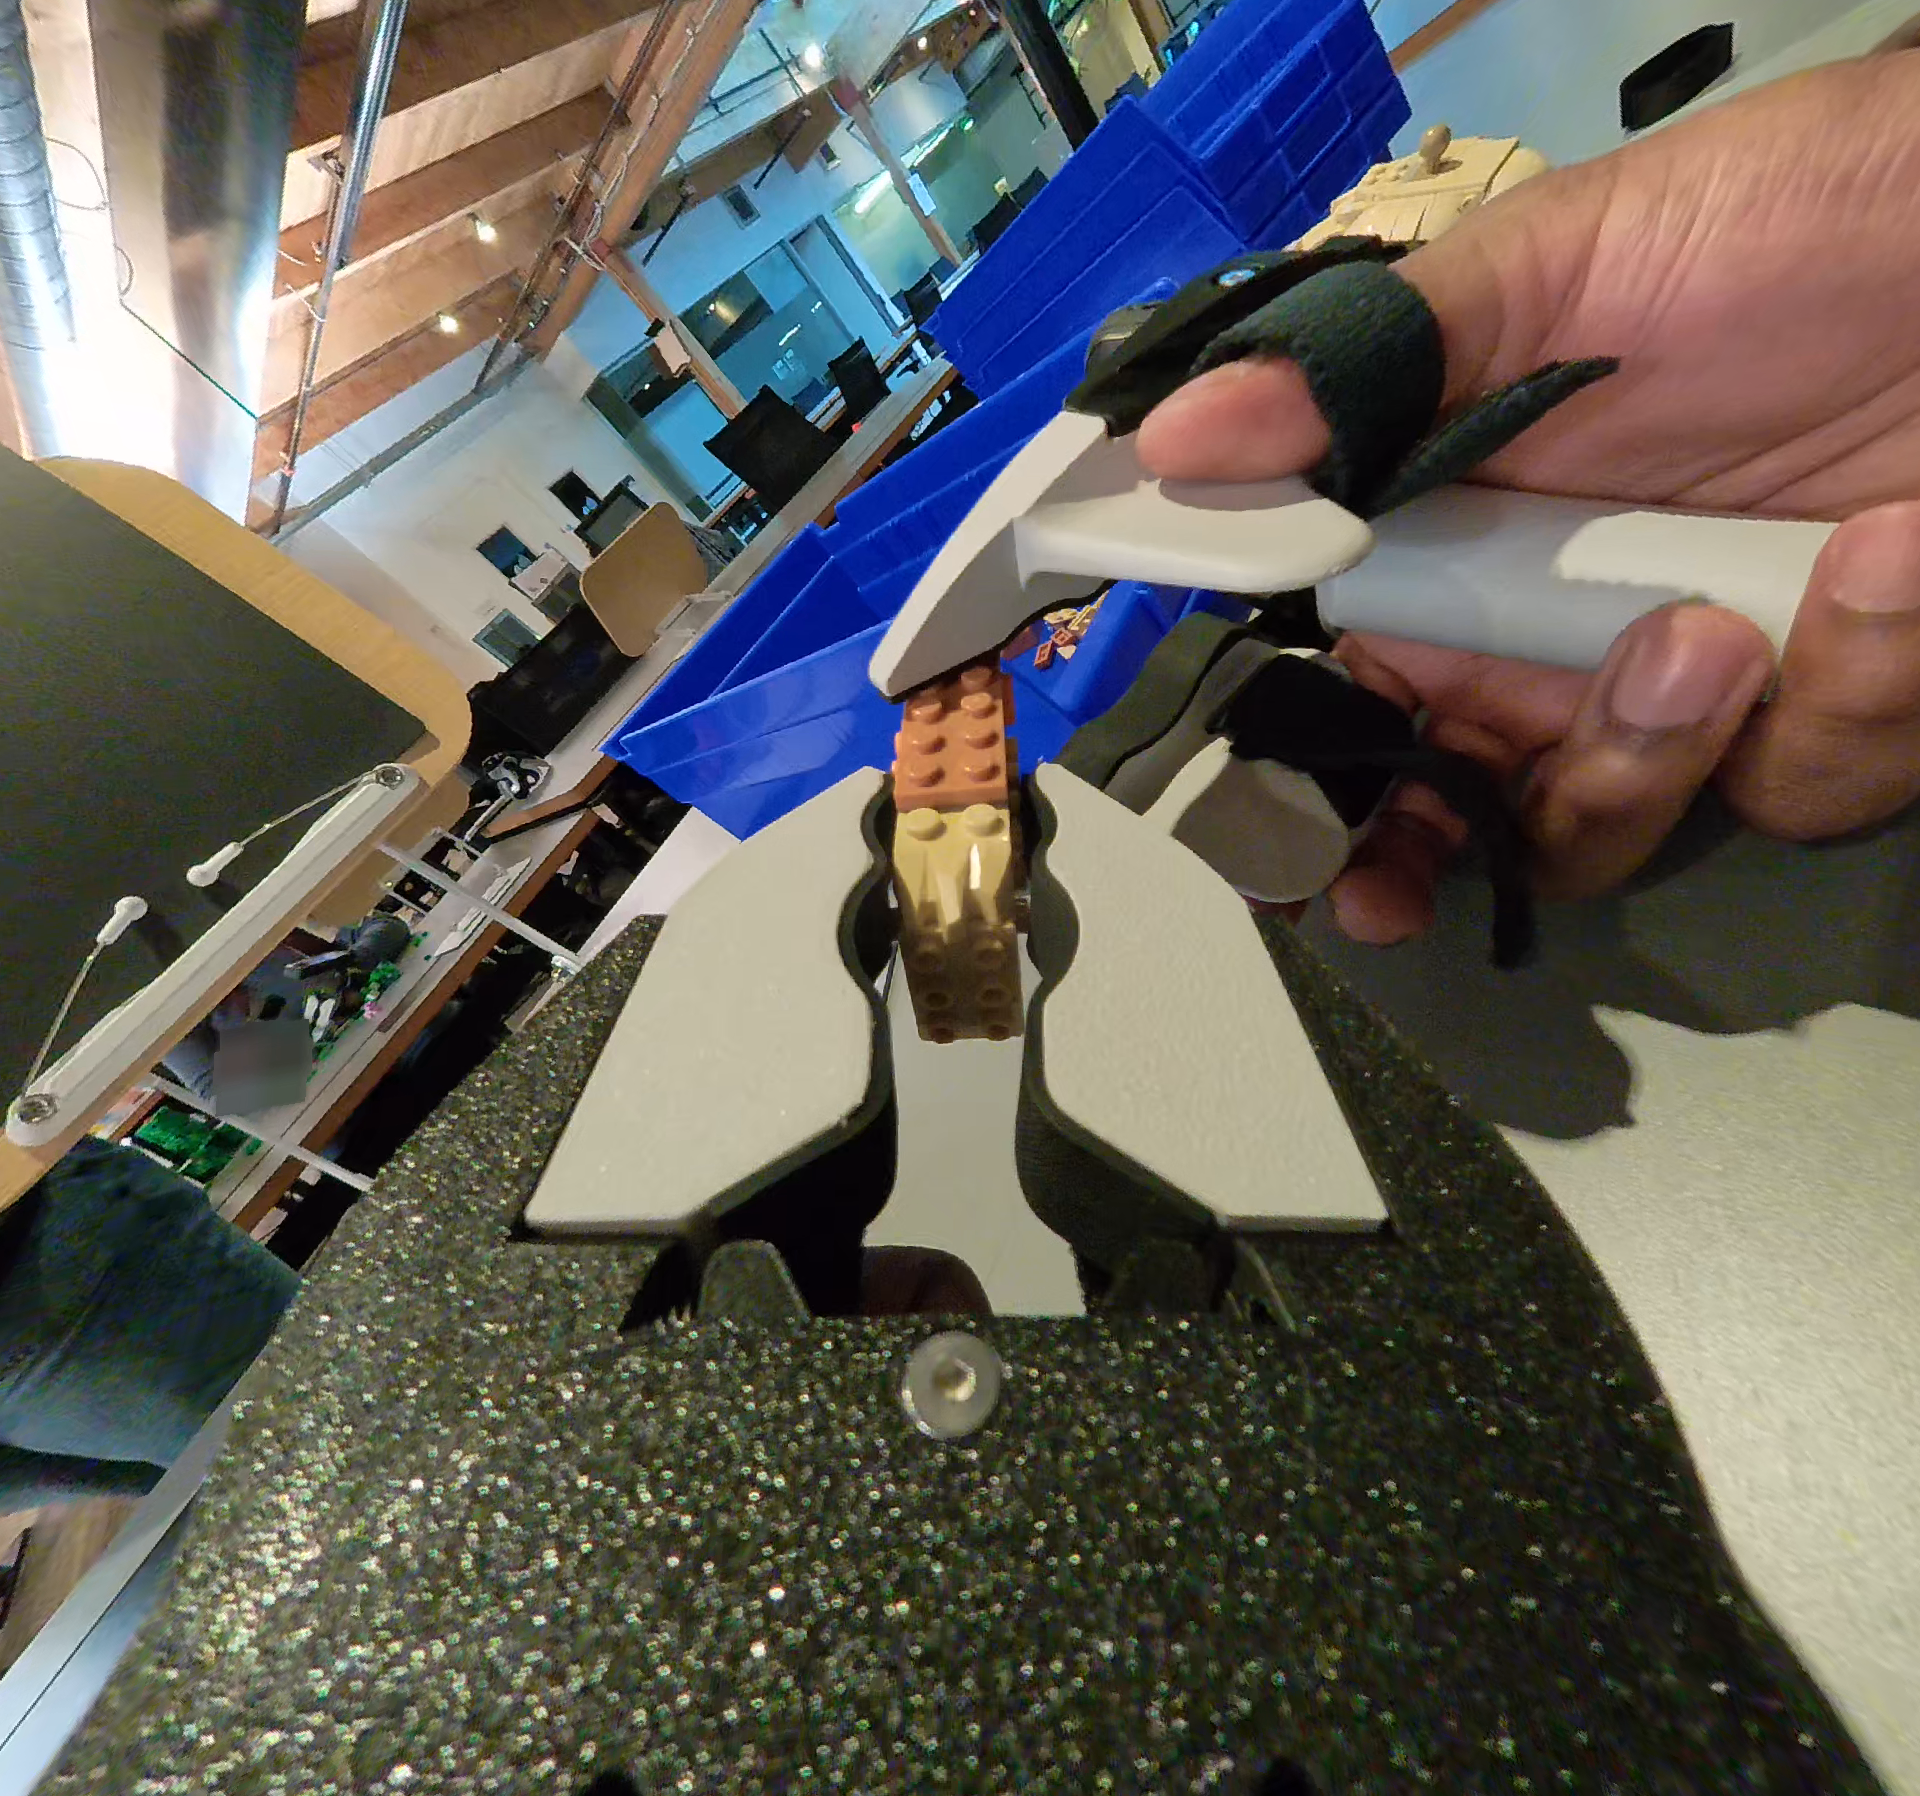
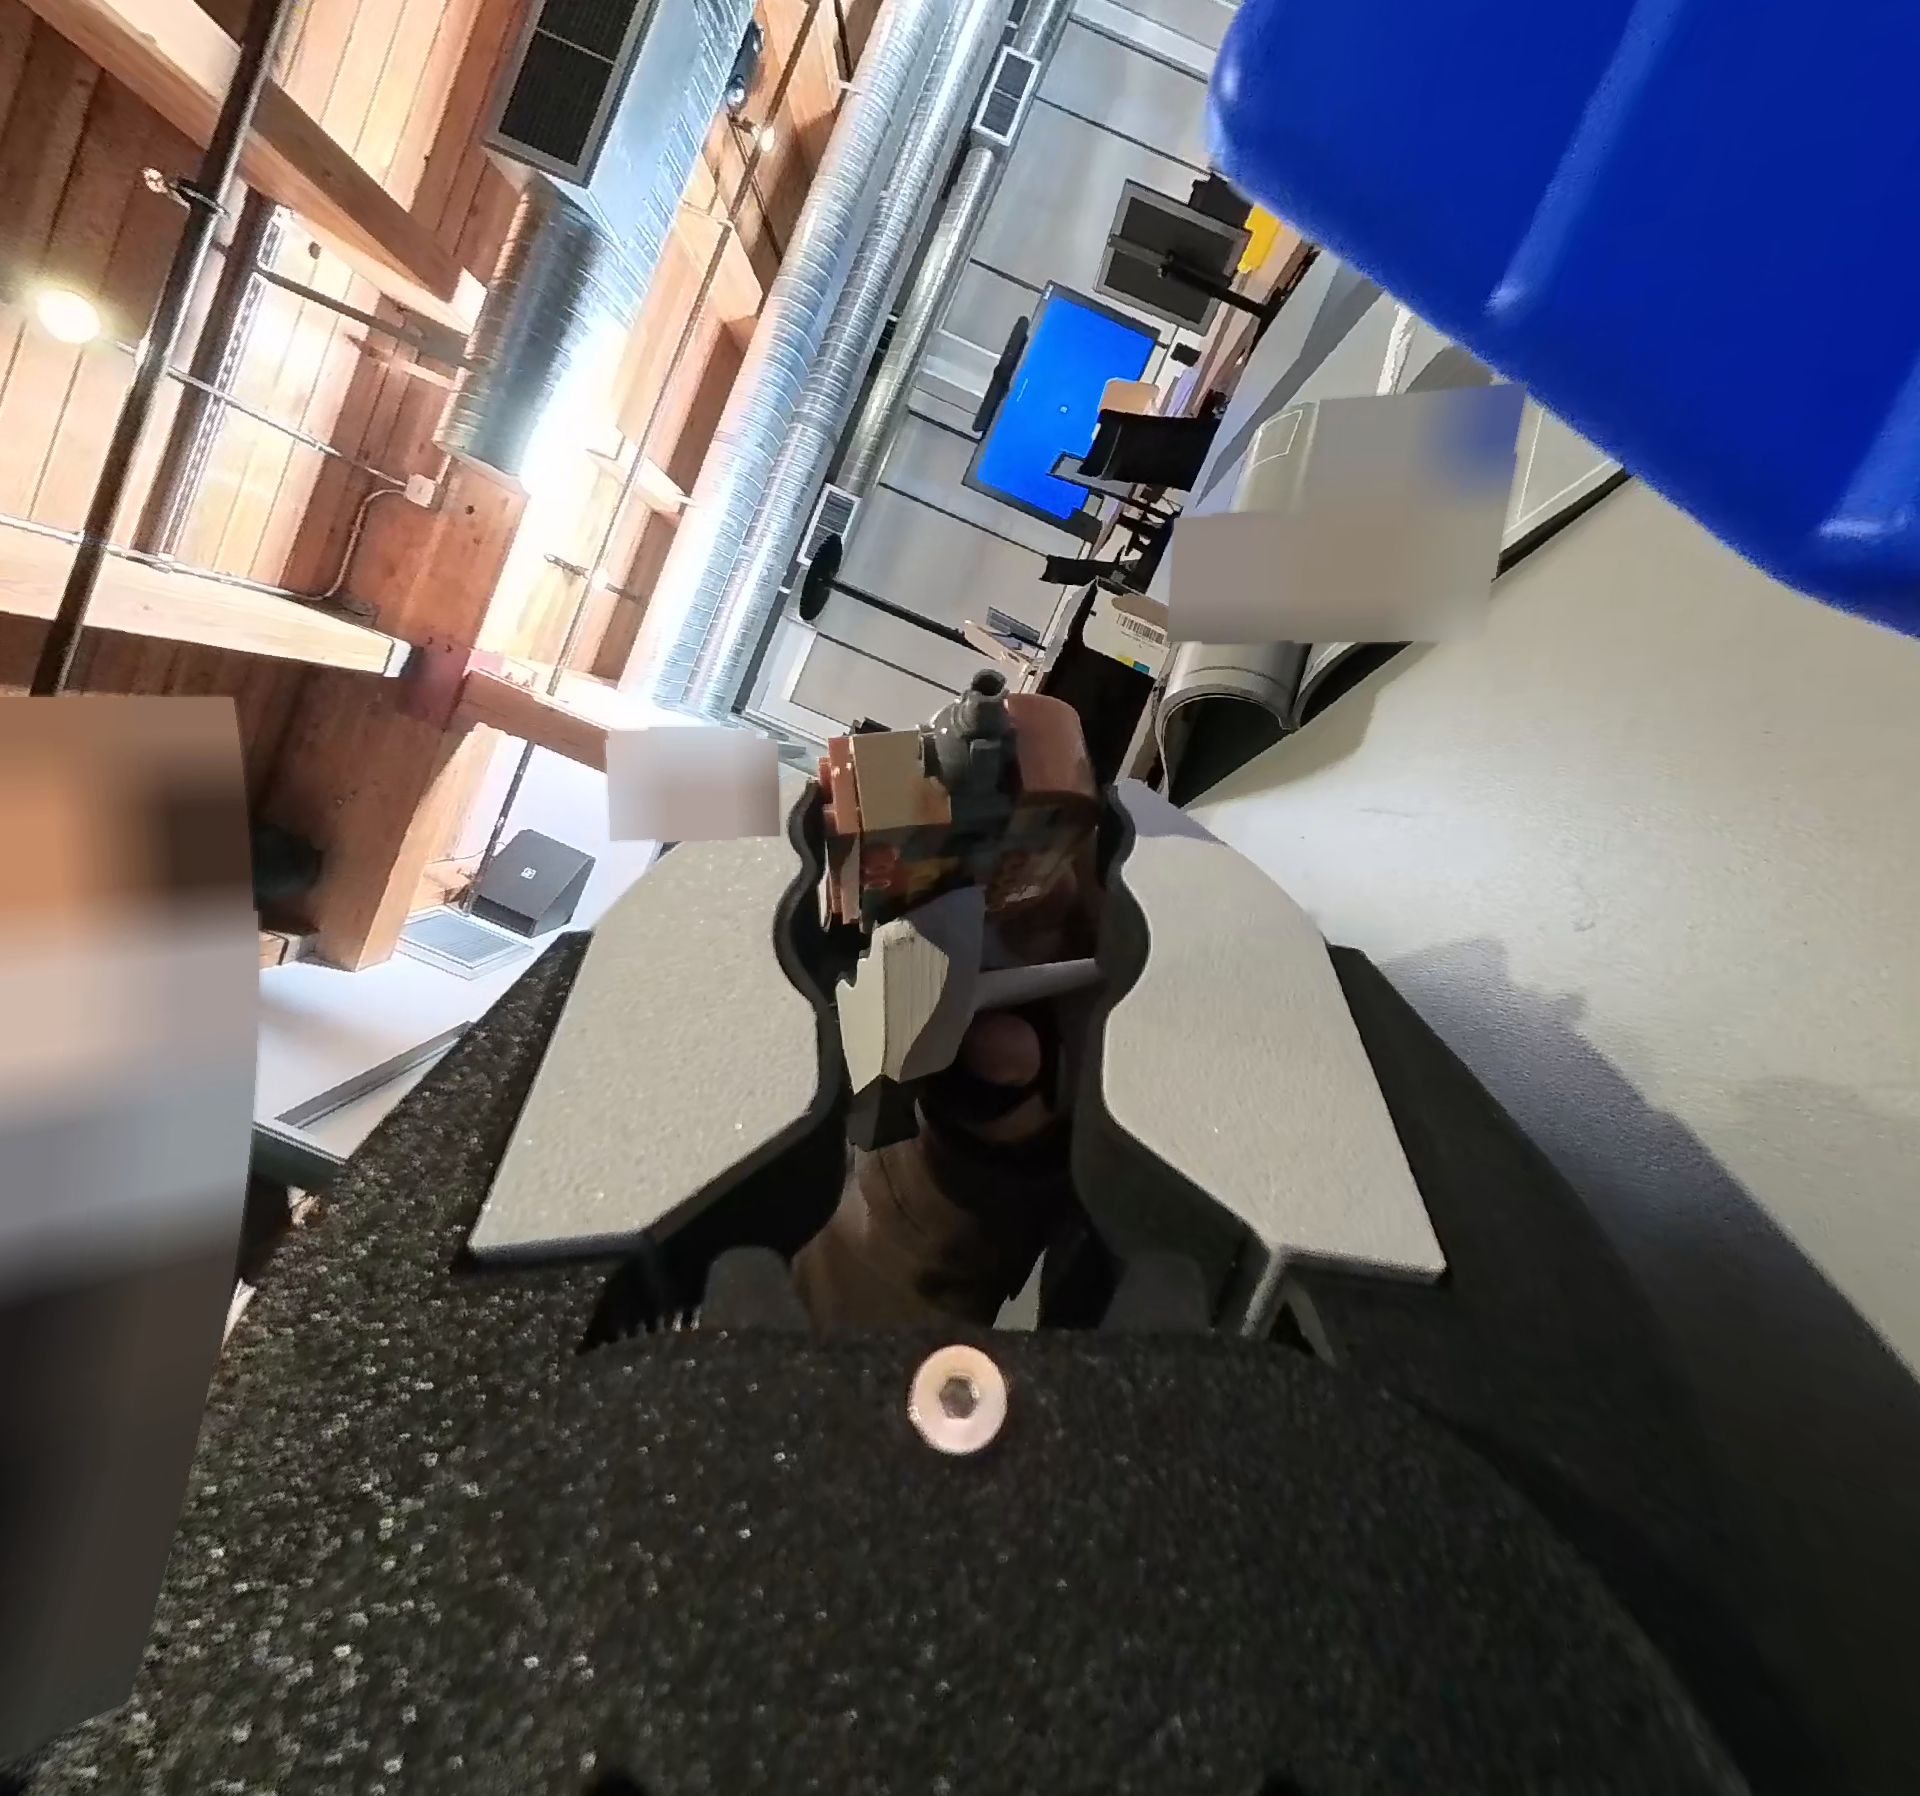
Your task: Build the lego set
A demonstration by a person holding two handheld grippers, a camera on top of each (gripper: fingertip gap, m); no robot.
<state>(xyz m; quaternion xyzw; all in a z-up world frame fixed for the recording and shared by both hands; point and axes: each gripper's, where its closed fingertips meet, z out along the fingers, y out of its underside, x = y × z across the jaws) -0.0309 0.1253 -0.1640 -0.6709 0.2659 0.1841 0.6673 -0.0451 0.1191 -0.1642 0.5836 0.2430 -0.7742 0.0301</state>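
Your left tongs [image 1: 961, 873] are clamped on one small lego piece [image 1: 958, 863], brown bricks over tan. Your right hand [image 1: 1662, 396] brings the right tongs [image 1: 940, 655] against its far end; in the right wrist view they grip a brown and grey lego chunk [image 2: 966, 811]. Beyond, blue bins [image 1: 1091, 292] are stacked on the table [image 1: 1714, 1279], with a tan model [image 1: 1423, 177] behind them. No writing is readable.

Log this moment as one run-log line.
left gripper: shut on brown-tan lego piece | right gripper: gripping same piece | blue bins behind
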